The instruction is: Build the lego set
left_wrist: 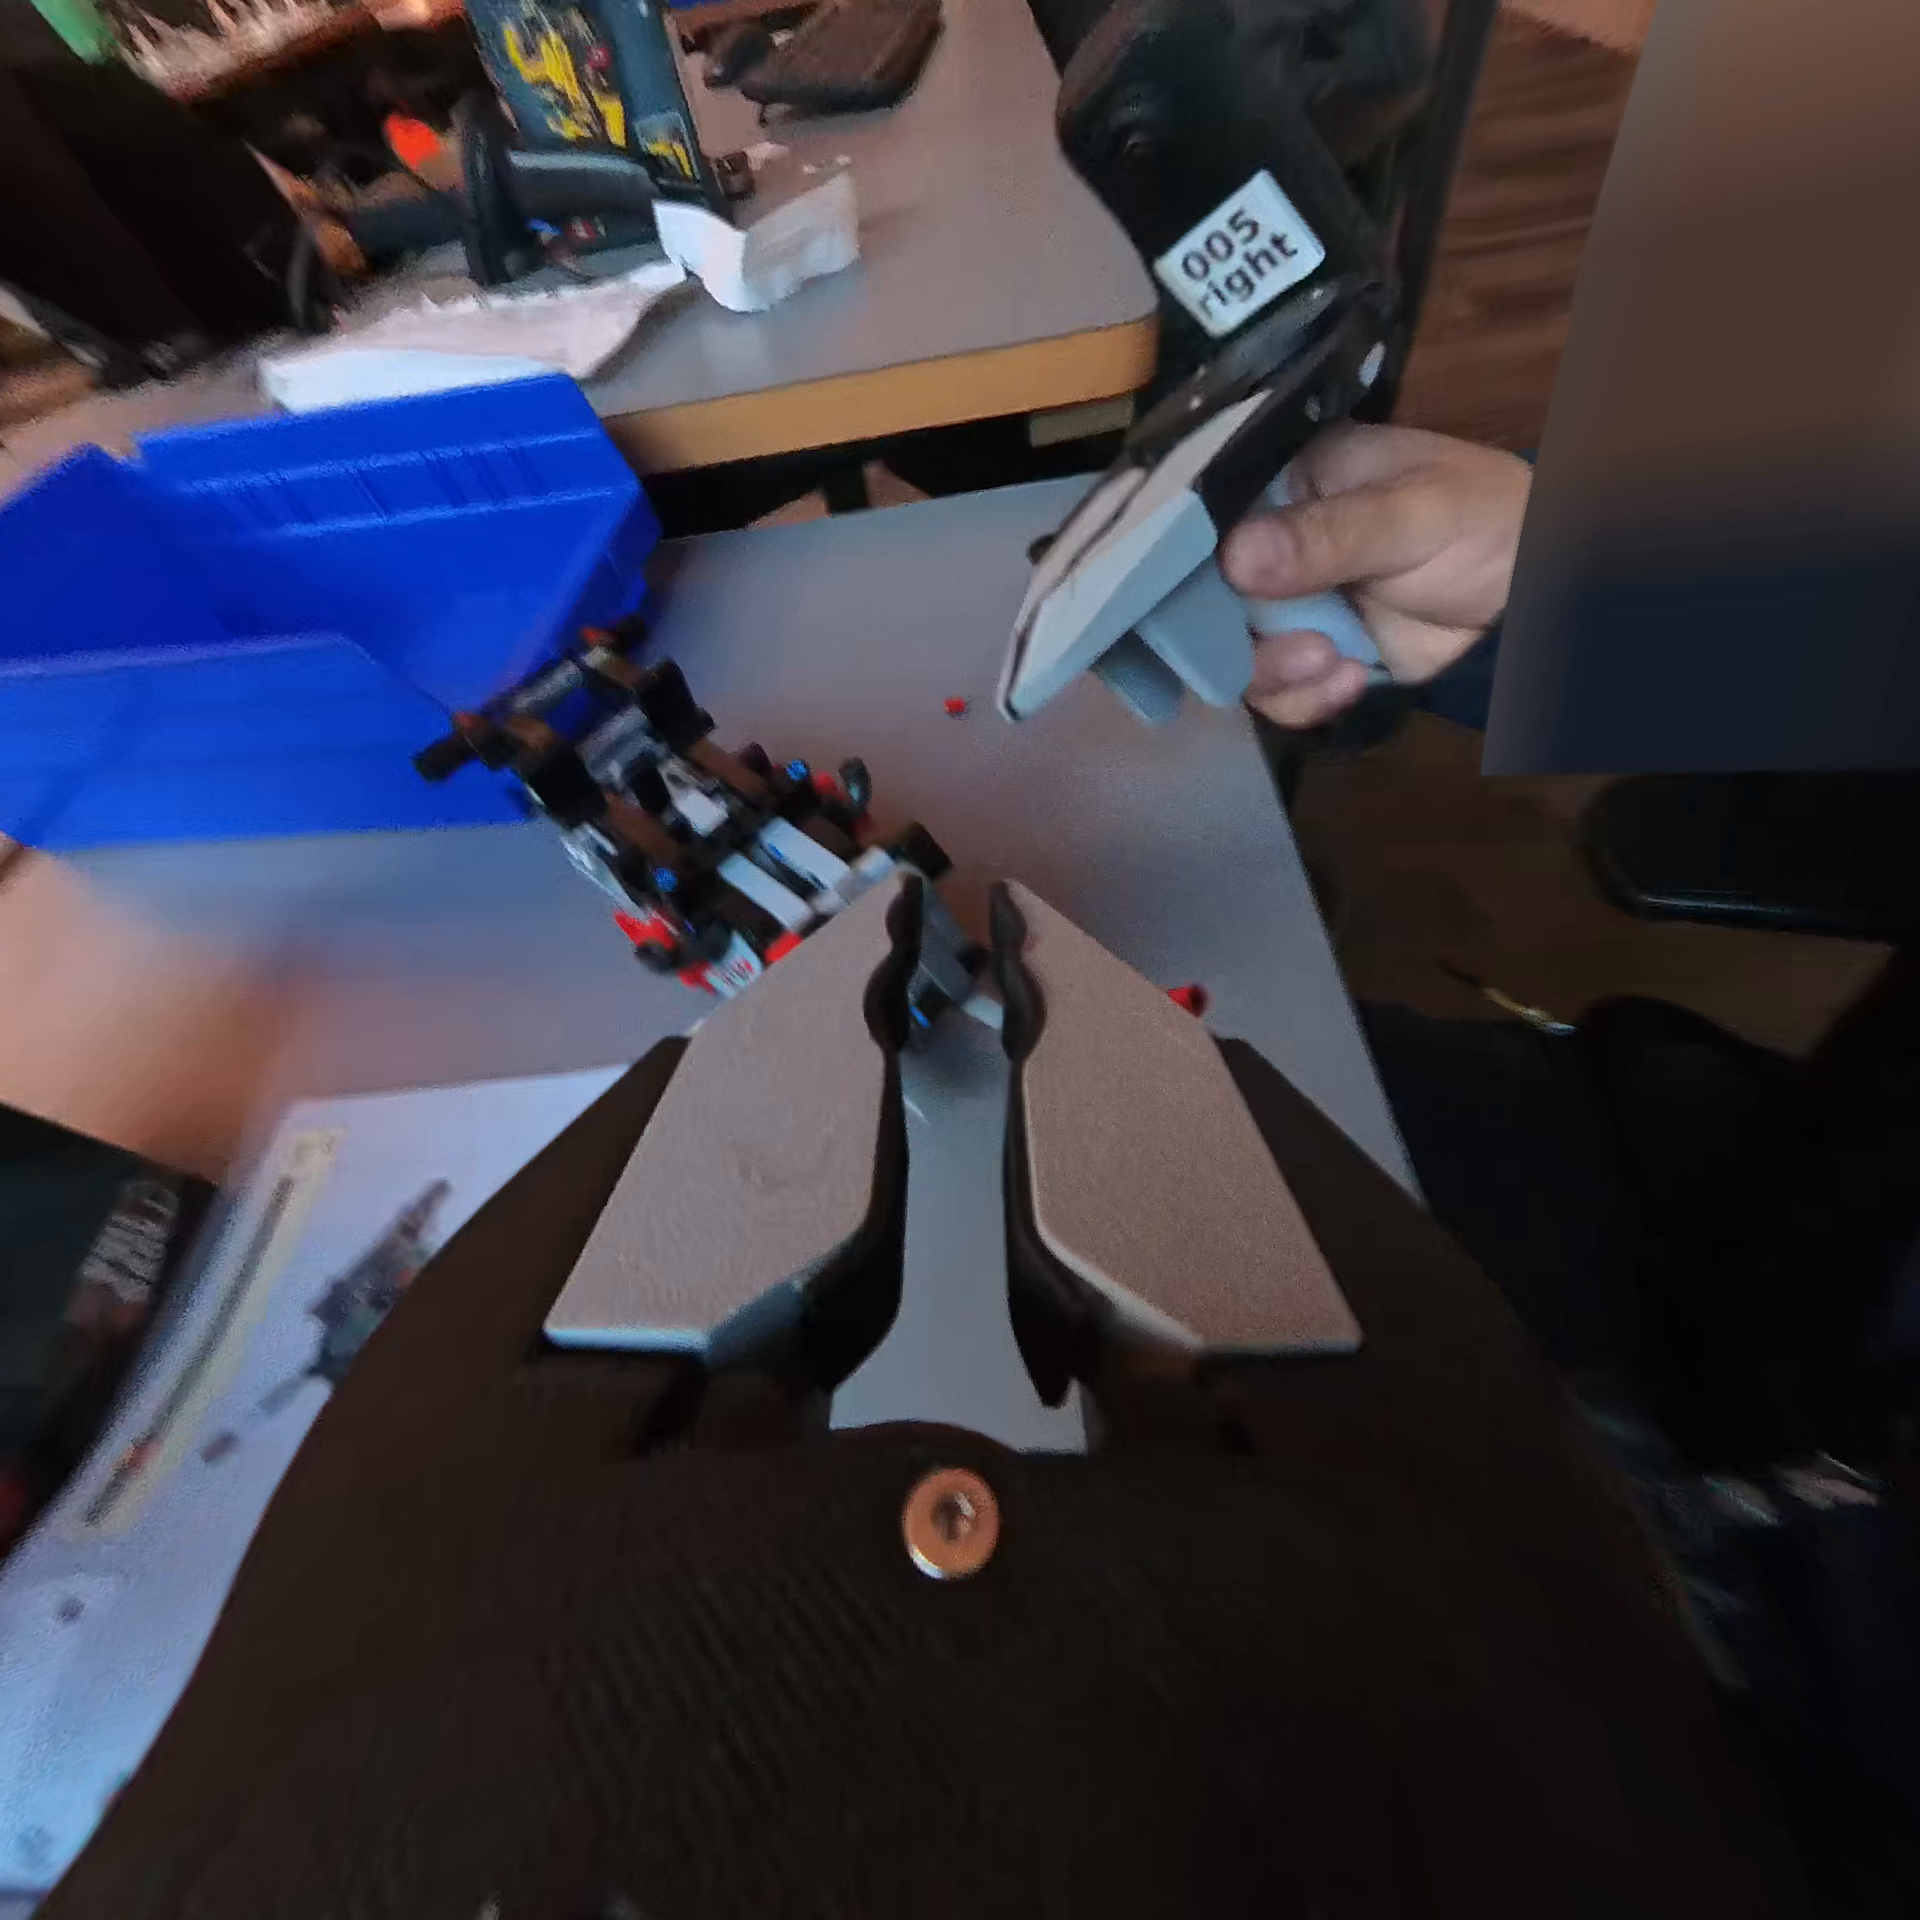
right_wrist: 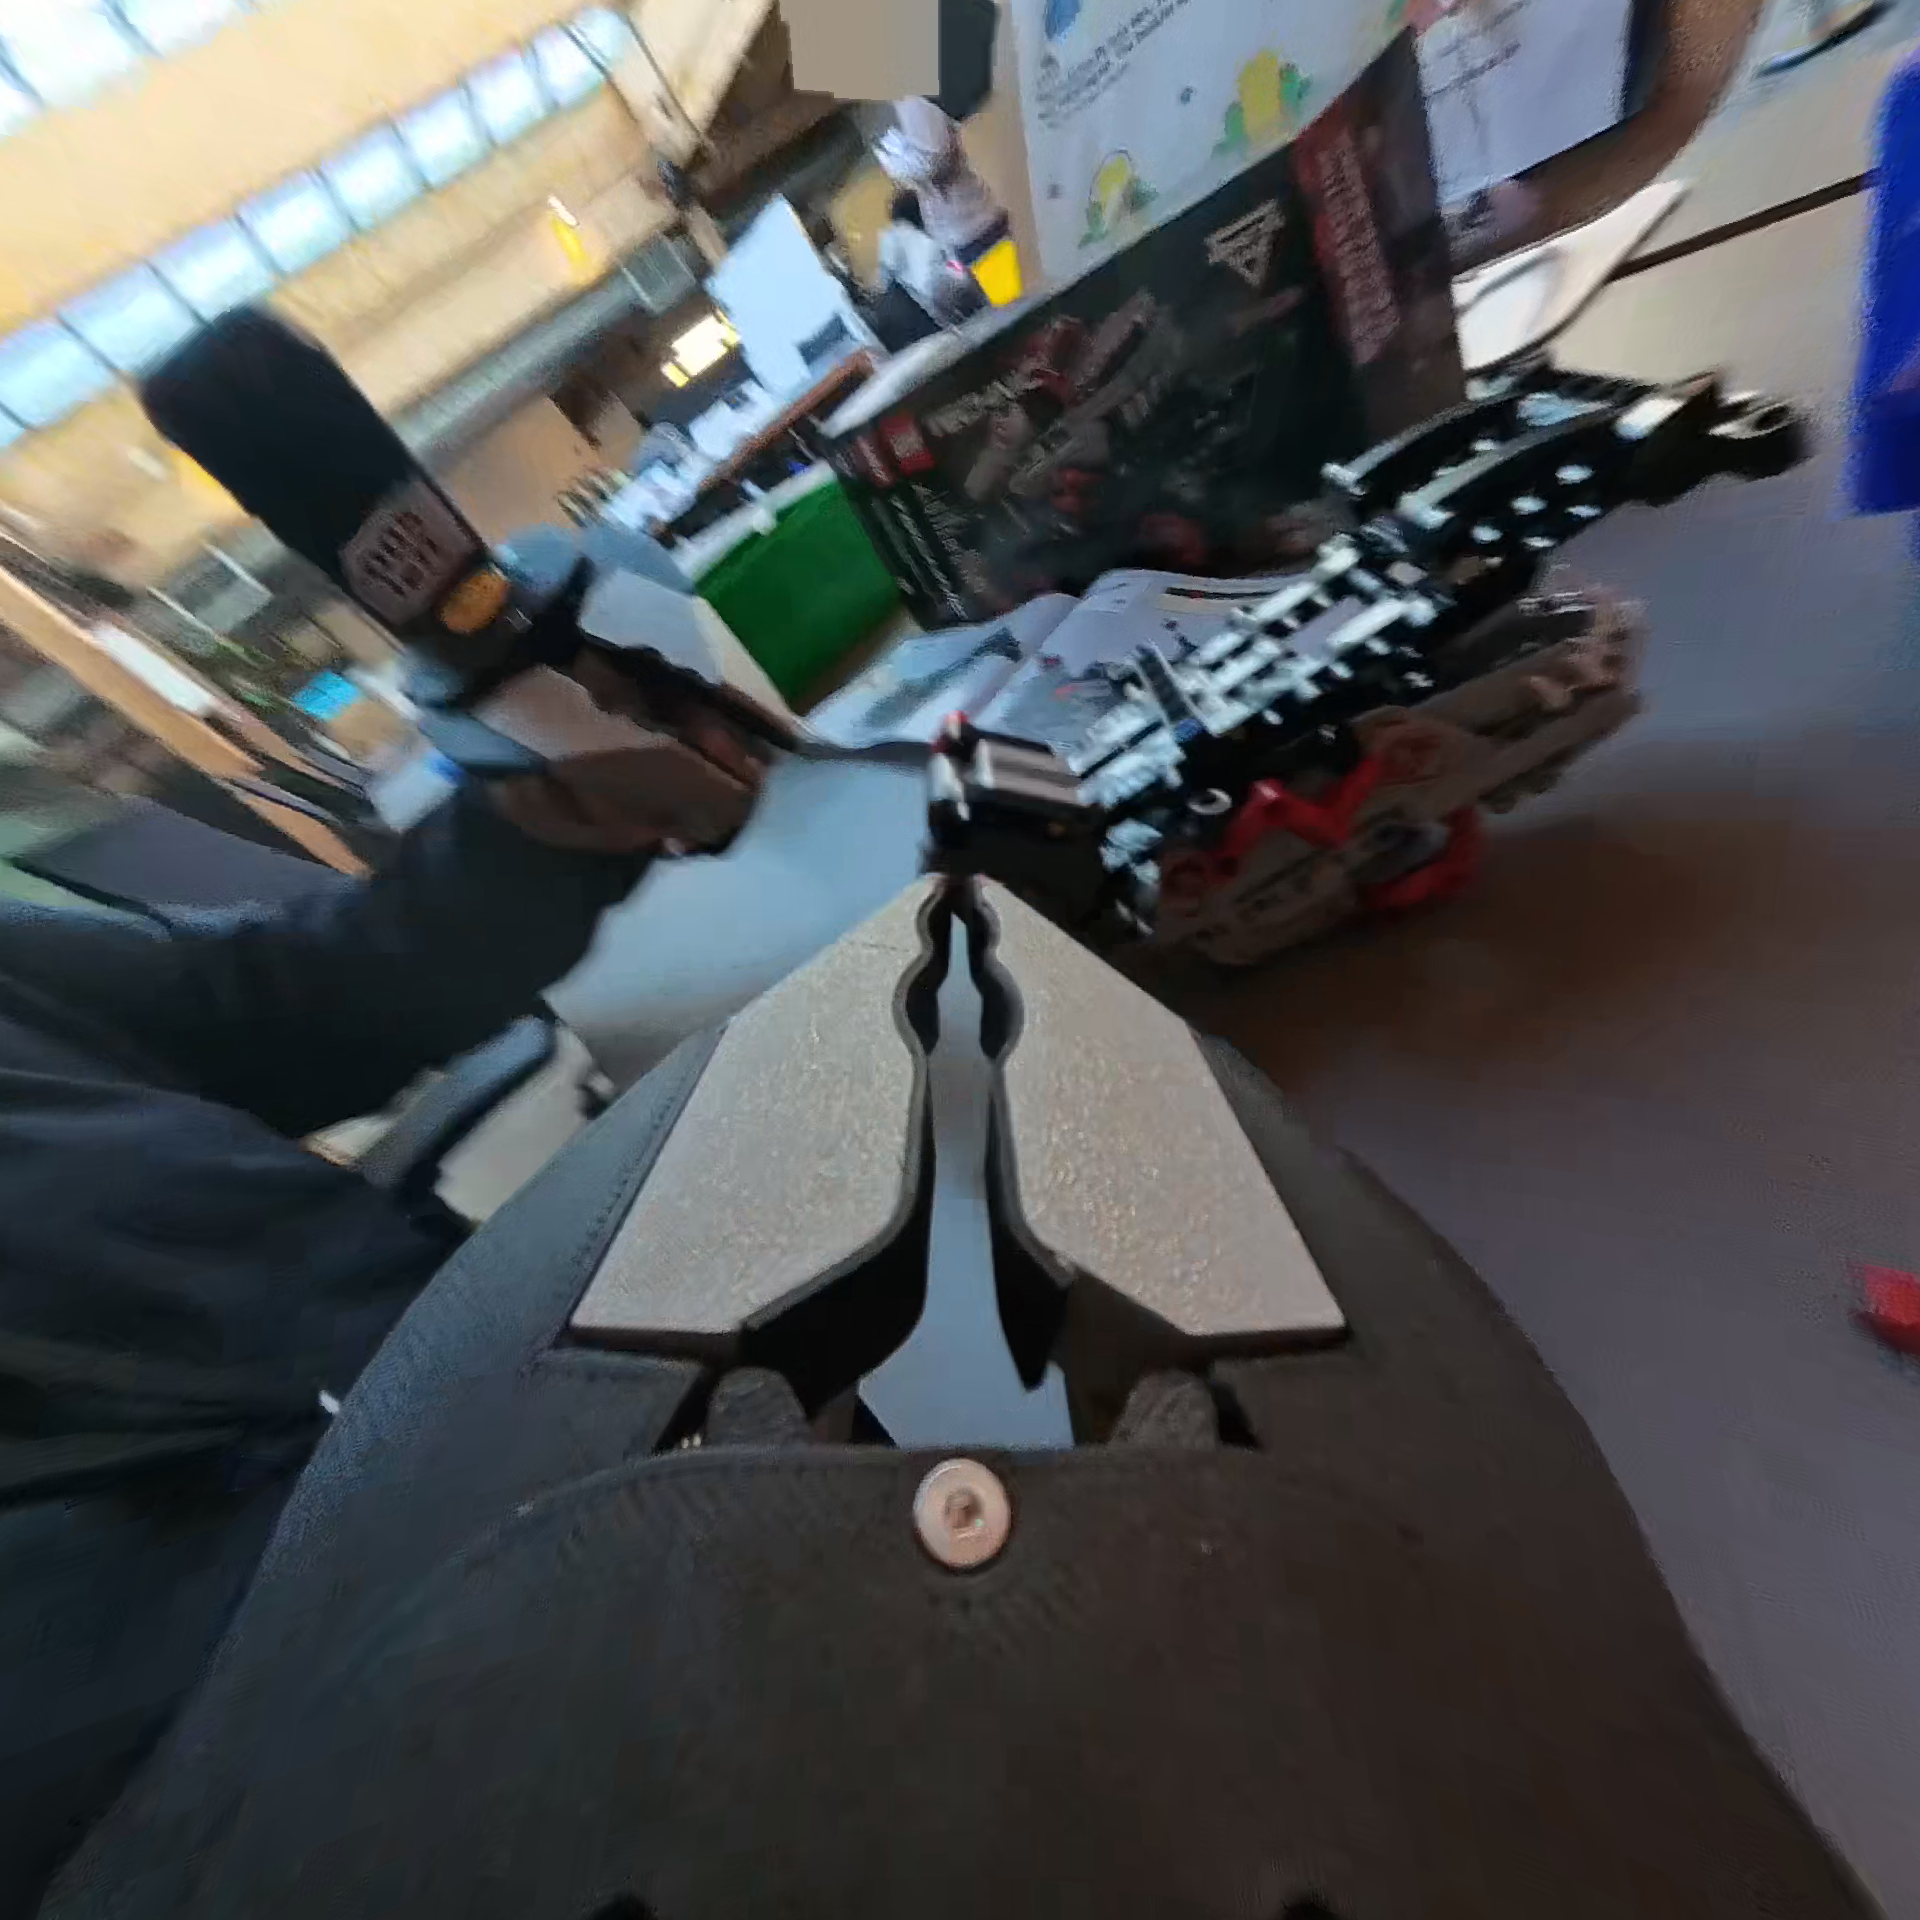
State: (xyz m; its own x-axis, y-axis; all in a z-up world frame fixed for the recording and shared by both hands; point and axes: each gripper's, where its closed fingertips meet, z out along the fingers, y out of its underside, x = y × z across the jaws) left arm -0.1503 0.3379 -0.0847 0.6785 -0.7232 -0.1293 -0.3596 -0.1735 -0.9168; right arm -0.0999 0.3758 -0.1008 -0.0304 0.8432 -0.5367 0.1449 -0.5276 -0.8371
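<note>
The partly built lego model (left_wrist: 686, 810), black, white and red, lies on the grey table (left_wrist: 1091, 831). My left gripper (left_wrist: 953, 909) has its jaws narrowly apart with the model's near end between the tips, gripping it. From the right wrist view the left gripper (right_wrist: 831, 740) reaches the end of the model (right_wrist: 1299, 707) from the left. My right gripper (right_wrist: 958, 899) is shut with nothing seen between its tips, just short of the model's end. It also shows in the left wrist view (left_wrist: 1013, 696), held in a hand (left_wrist: 1382, 561) above the table.
A blue bin (left_wrist: 312, 582) stands behind the model. An open instruction booklet (left_wrist: 260, 1299) and a dark lego box (left_wrist: 94, 1278) lie near left. Small red pieces (left_wrist: 954, 707) (left_wrist: 1188, 997) (right_wrist: 1891, 1299) lie loose. The table edge (left_wrist: 1340, 987) runs close on the right. There is about 8 cm between the tips of the two grippers.
</note>
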